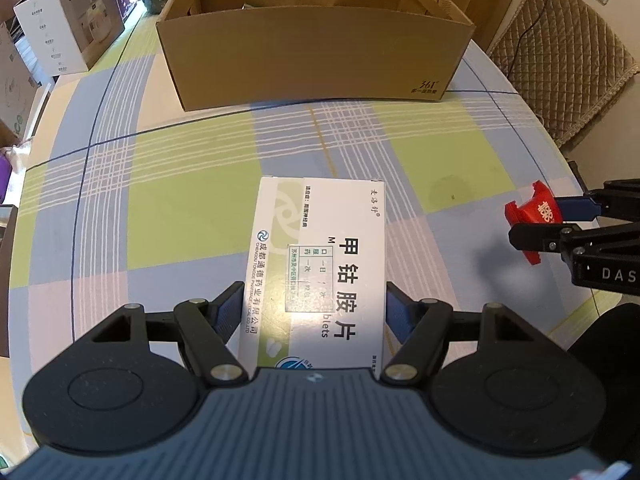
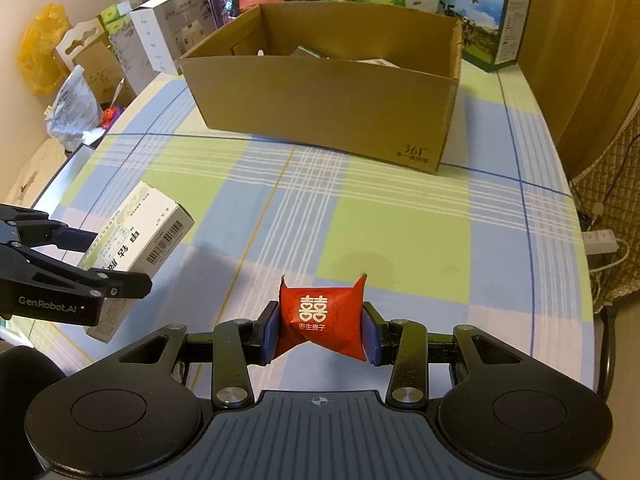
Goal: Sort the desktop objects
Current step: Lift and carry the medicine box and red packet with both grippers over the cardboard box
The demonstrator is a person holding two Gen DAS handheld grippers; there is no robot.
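We have both grippers loaded. Our left gripper [image 1: 316, 308] has its jaws clamped on the long sides of the white medicine box [image 1: 320, 256], low in the frame's centre and lifted clear of the counter [image 1: 180, 208]. Our right gripper [image 2: 320, 332] pinches the red candy packet [image 2: 320, 316] across its middle, low centre as well. The open cardboard box [image 2: 320, 96] sits at upper centre; we judge both items are held aloft for dropping inside.

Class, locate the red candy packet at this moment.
The red candy packet sits centre-low in the right wrist view, pinched in the right gripper above the checked tablecloth, nearer than the cardboard box.
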